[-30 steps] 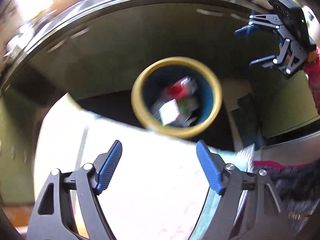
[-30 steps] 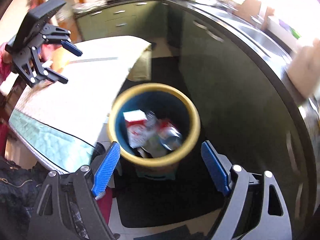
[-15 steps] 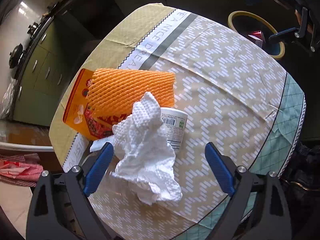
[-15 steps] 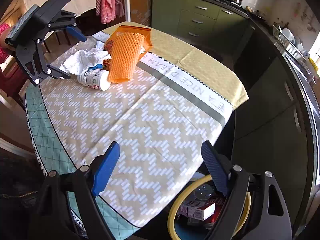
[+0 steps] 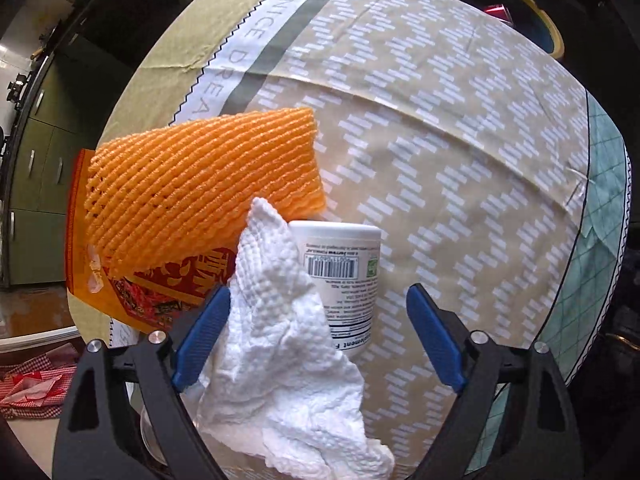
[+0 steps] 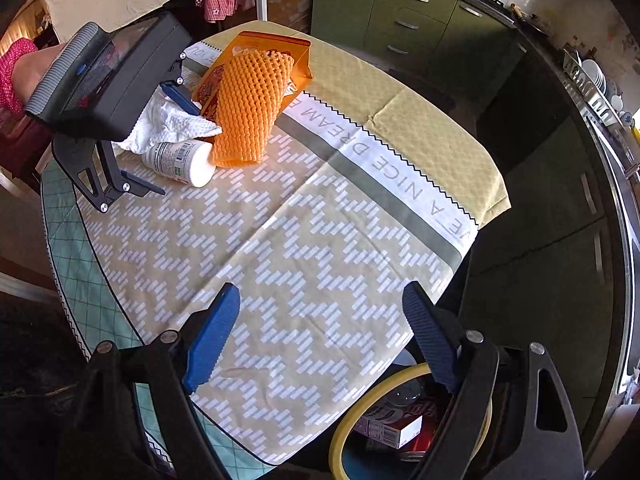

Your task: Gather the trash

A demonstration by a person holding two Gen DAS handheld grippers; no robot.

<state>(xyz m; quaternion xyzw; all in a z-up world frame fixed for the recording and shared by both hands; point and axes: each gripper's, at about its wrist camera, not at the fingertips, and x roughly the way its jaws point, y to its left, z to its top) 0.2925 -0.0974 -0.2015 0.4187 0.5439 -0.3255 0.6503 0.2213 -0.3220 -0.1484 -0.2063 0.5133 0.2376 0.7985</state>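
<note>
We're over a round table (image 6: 320, 240) with a zigzag-print cloth, green kitchen cabinets (image 6: 400, 12) behind it. Trash sits clustered round the white plastic bottle (image 5: 348, 280) lying on its side: crumpled paper towel (image 5: 288, 360) draped over it, orange foam net (image 5: 200, 184) just beyond, lying on an orange snack bag (image 5: 104, 300). Our left gripper (image 5: 318, 340) straddles towel and bottle, jaws wide and just narrowed slightly, pads not pressing; right gripper (image 6: 320, 336) is spread with nothing in it at the table edge opposite the bottle, above the yellow-rimmed bin (image 6: 360, 412).
</note>
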